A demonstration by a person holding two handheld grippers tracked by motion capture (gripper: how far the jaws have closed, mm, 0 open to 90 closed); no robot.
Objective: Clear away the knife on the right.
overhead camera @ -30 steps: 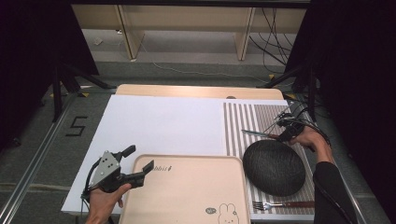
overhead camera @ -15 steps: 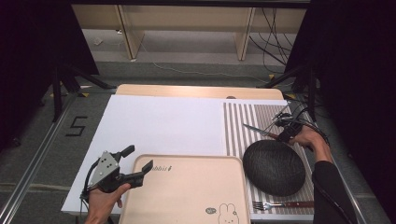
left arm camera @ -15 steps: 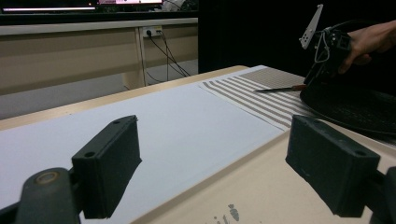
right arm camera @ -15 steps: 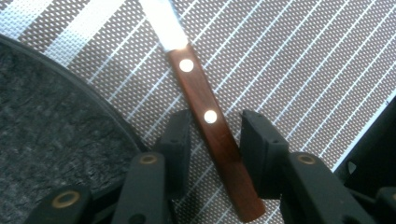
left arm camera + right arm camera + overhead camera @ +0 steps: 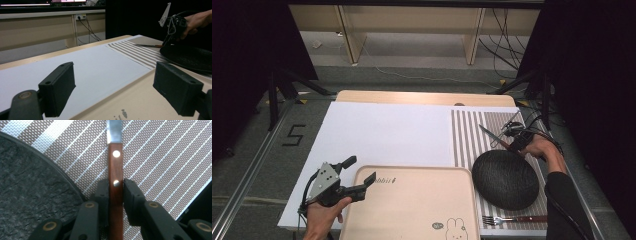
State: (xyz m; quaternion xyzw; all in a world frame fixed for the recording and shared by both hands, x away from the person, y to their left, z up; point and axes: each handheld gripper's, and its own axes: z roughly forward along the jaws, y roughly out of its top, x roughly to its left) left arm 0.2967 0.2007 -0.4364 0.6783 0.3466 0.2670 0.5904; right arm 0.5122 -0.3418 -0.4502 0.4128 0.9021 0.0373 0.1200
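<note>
High view: one knife (image 5: 493, 139), one fork (image 5: 512, 219).

Knife (image 5: 115, 170): wooden handle, reddish-brown w/ two bright metal rivets, steel blade at the far end. I see it lying flat on the brown-and-white striped placemat (image 5: 472, 140), right side of the table, just beyond the rim of the black round plate (image 5: 506, 179), apart from it. In the high view the blade points up-left, away from me. Handle sits pinched between the pads of my right gripper (image 5: 115, 187), near the lower rivet; whether it's lifted off the mat I can't tell.
</note>
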